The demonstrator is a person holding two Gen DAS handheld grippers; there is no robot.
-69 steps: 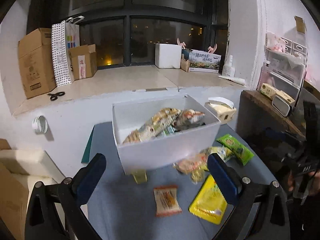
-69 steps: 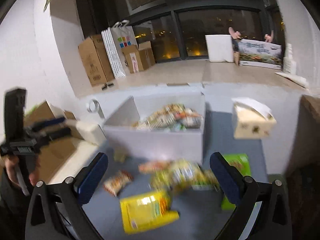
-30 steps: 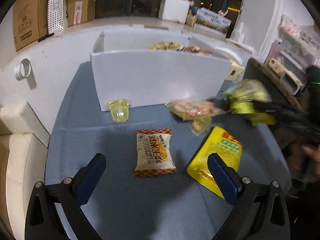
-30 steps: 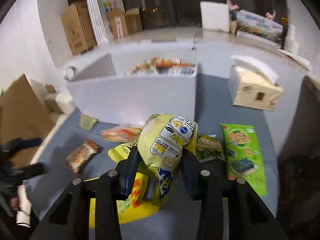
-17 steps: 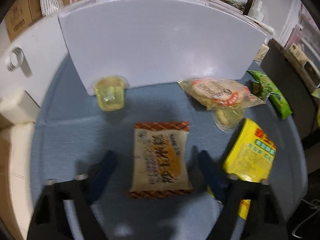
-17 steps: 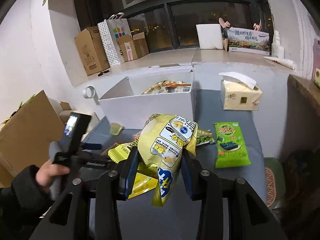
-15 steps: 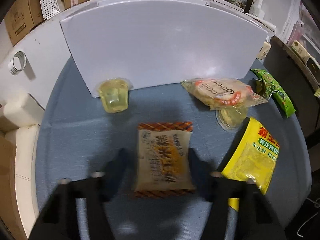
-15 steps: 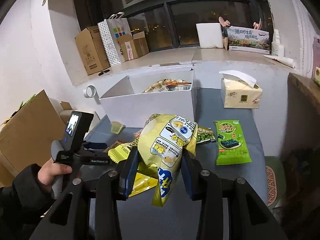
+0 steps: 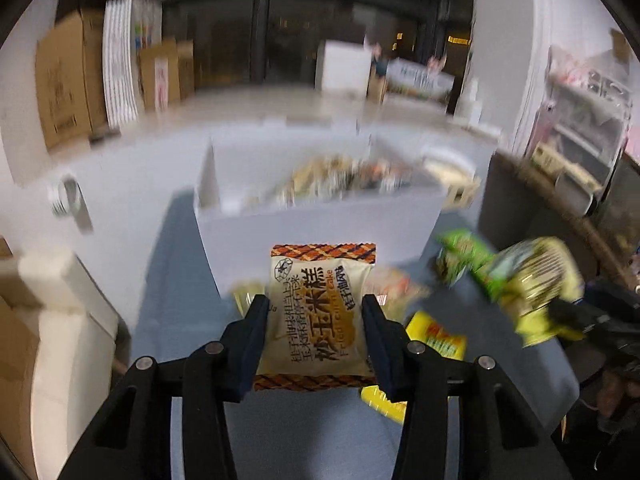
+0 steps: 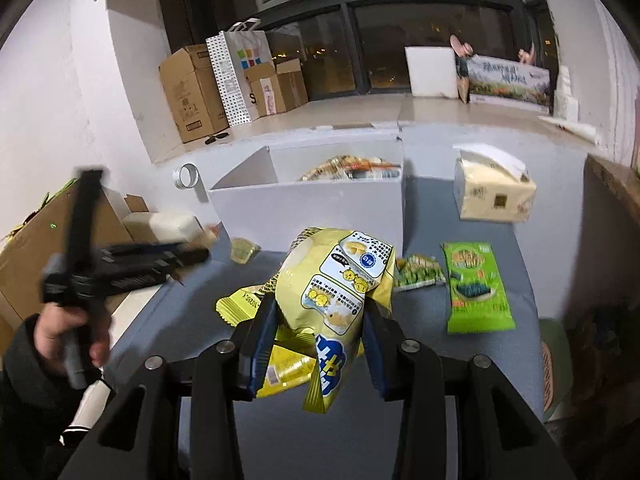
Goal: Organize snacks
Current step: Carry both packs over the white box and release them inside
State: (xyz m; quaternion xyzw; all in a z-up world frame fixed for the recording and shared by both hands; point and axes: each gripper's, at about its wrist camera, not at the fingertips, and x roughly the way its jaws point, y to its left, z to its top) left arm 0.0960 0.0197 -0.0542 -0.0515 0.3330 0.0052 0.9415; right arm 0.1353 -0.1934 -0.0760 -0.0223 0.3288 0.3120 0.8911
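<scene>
White box [image 10: 308, 210]: centre of the right wrist view, open-topped, snack packets already inside along its far side.
Blue table [image 10: 420, 420]: loose packets lie on it, a green seaweed packet [image 10: 476, 286] at right and a jelly cup [image 10: 243, 249] by the box's front wall.
Yellow chip bag [image 10: 340, 280]: lower centre of the right wrist view, off the table, pinched near its lower half by the right gripper [image 10: 318, 344], jaws closed on it. Likely light, puffy and crushable, slippery film; the hold on the crumpled waist looks sound.
Fried rice cake packet [image 9: 320, 312]: centre of the left wrist view, upright between the jaws of the left gripper [image 9: 316, 340], clamped at both side edges, in front of the box. Small, light, soft; contents probably brittle, so gentle pressure suits.
</scene>
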